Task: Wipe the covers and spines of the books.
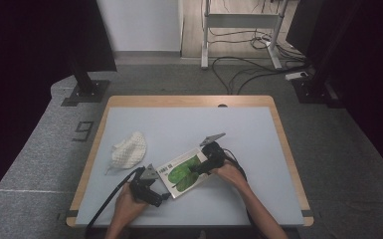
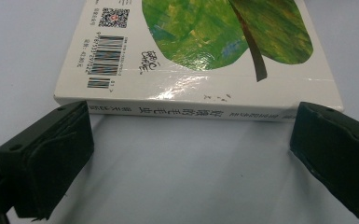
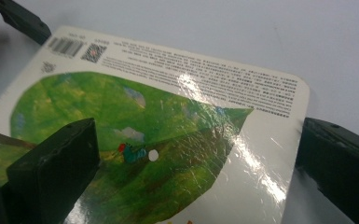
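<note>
A white hardcover book (image 1: pixel 179 173) with a big green leaf on its cover lies flat near the table's front middle. In the left gripper view its spine and barcode corner face me, and the book (image 2: pixel 200 42) sits just past the jaws. My left gripper (image 1: pixel 163 195) (image 2: pixel 193 154) is open, its jaws standing wide at the two ends of the spine, apart from it. My right gripper (image 1: pixel 199 169) (image 3: pixel 199 140) is open too. One of its jaws hovers over the leaf on the book (image 3: pixel 168 116); the other is beyond the book's edge, over the table.
A crumpled white mesh cloth (image 1: pixel 128 150) lies to the left of the book. The table (image 1: pixel 189 117) has a pale blue-grey top with wooden edges and a cable hole (image 1: pixel 222 105) at the back. Stands and cables sit on the floor behind.
</note>
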Demonstrator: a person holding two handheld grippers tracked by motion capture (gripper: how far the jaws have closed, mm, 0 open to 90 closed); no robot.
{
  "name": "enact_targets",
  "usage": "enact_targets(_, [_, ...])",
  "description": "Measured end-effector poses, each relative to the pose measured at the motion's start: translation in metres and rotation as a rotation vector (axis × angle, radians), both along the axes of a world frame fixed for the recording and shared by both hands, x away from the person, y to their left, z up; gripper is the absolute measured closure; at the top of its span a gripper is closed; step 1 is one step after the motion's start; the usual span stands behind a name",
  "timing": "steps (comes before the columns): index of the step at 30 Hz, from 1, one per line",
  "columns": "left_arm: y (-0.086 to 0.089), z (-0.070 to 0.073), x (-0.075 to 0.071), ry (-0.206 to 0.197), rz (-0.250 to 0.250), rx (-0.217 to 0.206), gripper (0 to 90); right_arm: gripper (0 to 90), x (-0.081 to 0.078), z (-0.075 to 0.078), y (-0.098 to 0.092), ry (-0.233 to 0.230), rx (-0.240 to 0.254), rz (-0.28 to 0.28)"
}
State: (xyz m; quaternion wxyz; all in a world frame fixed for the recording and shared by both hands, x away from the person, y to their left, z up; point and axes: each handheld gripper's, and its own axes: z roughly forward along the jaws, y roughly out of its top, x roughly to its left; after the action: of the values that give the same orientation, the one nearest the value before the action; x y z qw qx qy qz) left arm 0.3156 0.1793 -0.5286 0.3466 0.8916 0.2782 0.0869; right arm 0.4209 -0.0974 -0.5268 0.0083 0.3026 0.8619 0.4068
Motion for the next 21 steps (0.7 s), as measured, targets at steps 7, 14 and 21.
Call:
enact_targets(7, [0.0,0.0,0.0,0.0,0.001,0.0,0.0,0.0,-0.005,0.017,-0.005,-0.04,0.069,-0.01])
enact_targets(14, [0.0,0.0,0.0,-0.001,0.0,0.001,0.0,0.5,-0.016,0.036,-0.01,-0.075,0.096,0.002])
enact_targets(21, [0.0,0.0,0.0,0.0,-0.001,-0.001,0.0,1.7,-0.024,0.041,-0.019,-0.057,0.137,0.012])
